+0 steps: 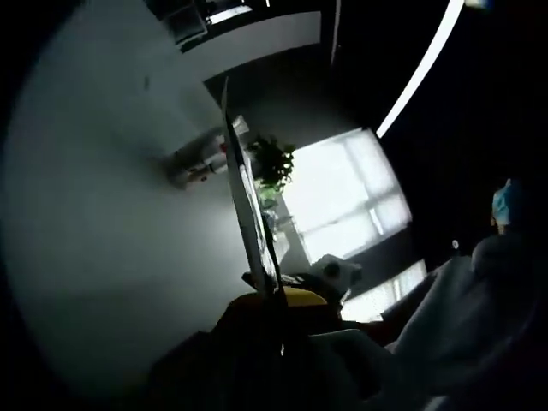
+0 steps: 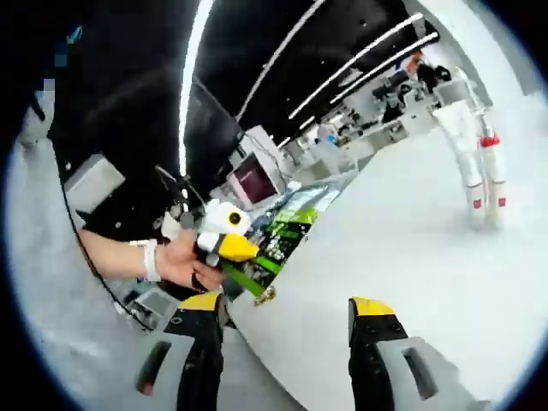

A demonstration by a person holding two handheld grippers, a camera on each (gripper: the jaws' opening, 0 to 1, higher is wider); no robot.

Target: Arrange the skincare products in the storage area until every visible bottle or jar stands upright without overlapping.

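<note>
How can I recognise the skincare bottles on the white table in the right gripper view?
Look along the white table to its far right side. Two tall white bottles stand there upright, close together, with red marks on them; nothing else stands near them.

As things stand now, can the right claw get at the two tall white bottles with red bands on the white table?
Probably yes. The right claw is open and empty, and bare white table lies between it and the two upright white bottles; nothing blocks the way, though they are still far off.
</note>
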